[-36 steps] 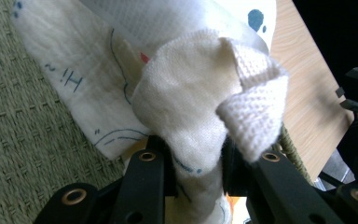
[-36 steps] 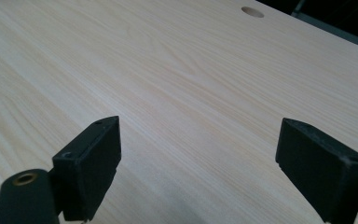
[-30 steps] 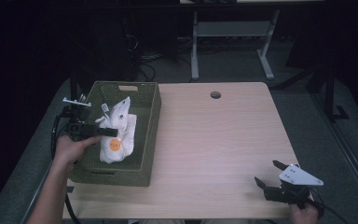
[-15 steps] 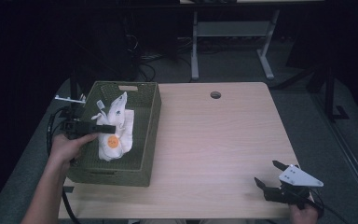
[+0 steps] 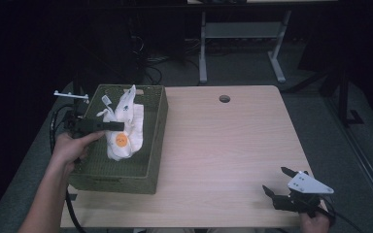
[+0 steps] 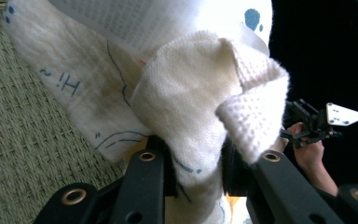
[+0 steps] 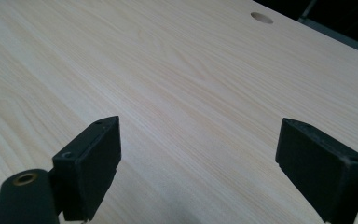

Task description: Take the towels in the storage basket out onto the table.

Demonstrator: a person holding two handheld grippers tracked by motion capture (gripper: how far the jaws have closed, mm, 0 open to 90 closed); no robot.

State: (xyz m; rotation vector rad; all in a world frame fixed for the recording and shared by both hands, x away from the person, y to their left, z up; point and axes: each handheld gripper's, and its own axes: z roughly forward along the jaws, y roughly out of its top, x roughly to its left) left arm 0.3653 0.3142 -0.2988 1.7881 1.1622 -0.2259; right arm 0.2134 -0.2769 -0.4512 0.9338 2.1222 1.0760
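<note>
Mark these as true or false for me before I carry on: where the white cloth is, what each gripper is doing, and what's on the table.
1. The left gripper is shut on the white cloth. True.
2. The cloth hangs over the bare table top. False: it is over the green basket, at the table's left side.
3. The right gripper is open and holds nothing. True: the right gripper view shows its fingers spread over bare wood.
4. The right gripper is inside the basket. False: it is near the front right corner of the table.
5. The cloth has an orange round mark. True.
</note>
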